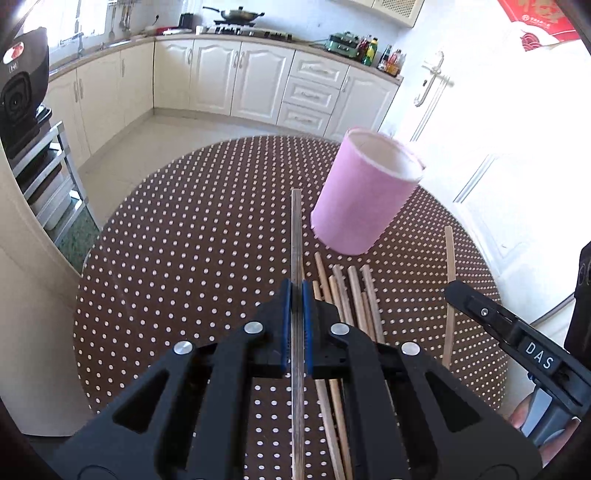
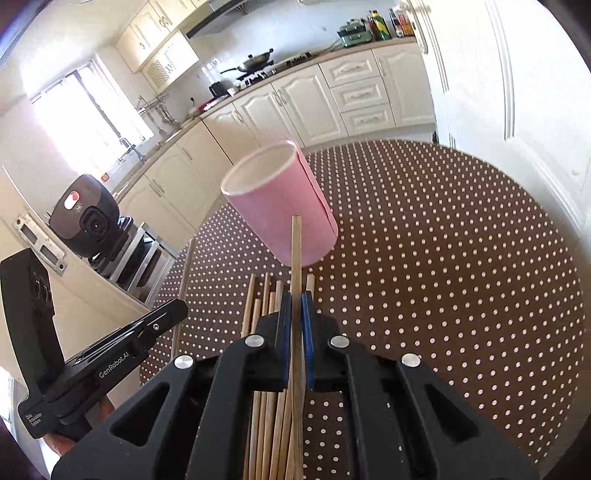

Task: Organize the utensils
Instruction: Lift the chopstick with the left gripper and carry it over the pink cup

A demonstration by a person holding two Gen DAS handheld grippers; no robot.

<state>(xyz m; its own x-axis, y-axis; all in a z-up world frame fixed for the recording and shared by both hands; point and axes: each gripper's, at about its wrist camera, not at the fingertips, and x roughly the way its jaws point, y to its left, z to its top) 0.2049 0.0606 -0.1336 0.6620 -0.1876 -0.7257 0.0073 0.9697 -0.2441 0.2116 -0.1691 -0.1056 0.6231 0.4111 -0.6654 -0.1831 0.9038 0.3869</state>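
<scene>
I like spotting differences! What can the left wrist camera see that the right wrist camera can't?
Only the left wrist view shows a red poster top right, a door handle, and the right gripper from the side, shut on a bent chopstick. Only the right wrist view shows the wall cupboards and the left gripper from the side. Both show the pink cup on the dotted table, loose chopsticks lying before it, the wok on the stove, and a chopstick pinched in the camera's own gripper.
</scene>
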